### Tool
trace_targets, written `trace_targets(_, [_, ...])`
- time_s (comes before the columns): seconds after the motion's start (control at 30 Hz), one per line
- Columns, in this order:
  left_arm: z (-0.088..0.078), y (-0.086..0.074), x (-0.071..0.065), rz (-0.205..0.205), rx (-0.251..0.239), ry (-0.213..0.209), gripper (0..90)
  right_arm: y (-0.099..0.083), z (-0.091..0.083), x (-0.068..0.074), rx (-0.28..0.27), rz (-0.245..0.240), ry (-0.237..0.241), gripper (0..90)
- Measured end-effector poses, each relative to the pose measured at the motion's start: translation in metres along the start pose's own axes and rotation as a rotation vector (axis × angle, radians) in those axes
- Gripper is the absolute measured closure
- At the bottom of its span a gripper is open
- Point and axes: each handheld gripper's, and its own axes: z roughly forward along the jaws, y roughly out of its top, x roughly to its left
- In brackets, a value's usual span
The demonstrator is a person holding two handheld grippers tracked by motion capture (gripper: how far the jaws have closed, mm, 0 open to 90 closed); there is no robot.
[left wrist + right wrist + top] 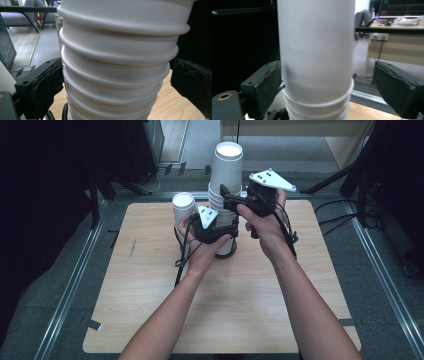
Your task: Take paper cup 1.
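Observation:
A tall stack of upturned white paper cups [226, 180] stands on the wooden table [240, 310], past its middle. My left gripper [223, 227] reaches in from the left and closes on the stack's lower rims [117, 75], both pads against them. Higher up, my right gripper [226, 200] comes from the right around the top cup [317, 50]. Its left pad [265, 82] touches the cup wall, while the right pad [397, 90] stands clear of it, so the jaws are open around the cup.
A single upturned white cup [183, 206] stands just left of the stack, behind my left hand. Black stands and cables ring the table's far corners. A metal rail [75, 275] runs along the floor on the left side.

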Motion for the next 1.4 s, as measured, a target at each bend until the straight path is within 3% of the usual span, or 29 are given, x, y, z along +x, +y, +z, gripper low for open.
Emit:
trace_targets(0.27, [0.004,-0.003,-0.002,0.015,-0.022,0.026,0.0,0.001,0.020,0.000,-0.004,0.031,0.033,4.9])
trace_targets(0.47, [0.005,-0.004,-0.004,0.015,-0.030,0.035,0.0,-0.001,0.036,0.000,0.018,0.044,0.031,3.9])
trace_targets(0.8, [0.004,-0.003,-0.003,0.023,-0.021,0.039,2.0,-0.005,0.041,0.004,0.012,0.041,0.026,9.5])
trace_targets(1.07, [0.003,-0.004,-0.004,0.016,-0.022,0.049,2.2,-0.006,0.044,0.004,0.020,0.038,0.020,4.2])
trace_targets(1.4, [0.003,-0.004,-0.003,0.013,-0.027,0.043,2.6,-0.009,0.048,0.004,0.008,0.036,0.017,7.0])
